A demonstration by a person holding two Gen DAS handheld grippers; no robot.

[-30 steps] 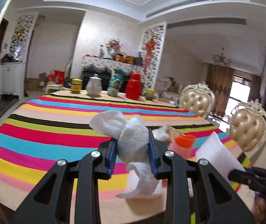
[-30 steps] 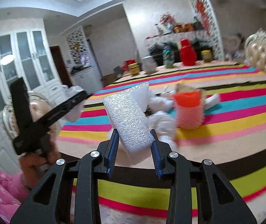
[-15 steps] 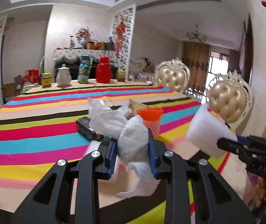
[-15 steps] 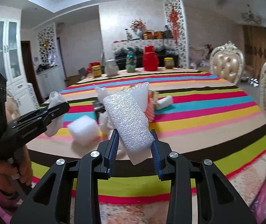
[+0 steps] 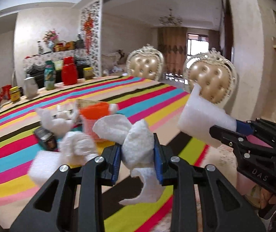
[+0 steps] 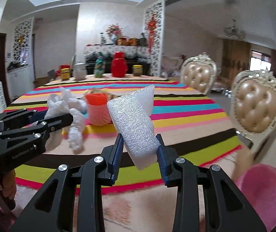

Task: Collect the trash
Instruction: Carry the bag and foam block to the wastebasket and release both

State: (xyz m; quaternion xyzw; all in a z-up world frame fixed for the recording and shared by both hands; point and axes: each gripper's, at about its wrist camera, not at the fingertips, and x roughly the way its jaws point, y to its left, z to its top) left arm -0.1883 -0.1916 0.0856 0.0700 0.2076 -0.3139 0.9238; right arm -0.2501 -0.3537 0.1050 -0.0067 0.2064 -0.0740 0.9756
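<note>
We hold both pieces off the table edge: left gripper (image 5: 137, 157) clamps soft tissue (image 5: 136, 145) mid-wad, right gripper (image 6: 139, 152) pinches light, crushable foam (image 6: 136, 127) low down. Gentle squeeze suffices.

A dining room in a home

A big round bench (image 6: 176, 104) wears a bright striped cloth, and two fancy chairs (image 6: 199, 75) with gold button backs stand beside it. A red jug (image 6: 119, 64), a white teapot (image 6: 79, 70) and jars (image 6: 137, 70) sit at its far edge. Behind them is a sideboard (image 6: 116, 51) with a lace cover, flowers (image 6: 114, 30) and baskets on top. A chandelier (image 5: 170, 20) hangs from the ceiling, and brown curtains (image 5: 171, 48) hang by the window.
</note>
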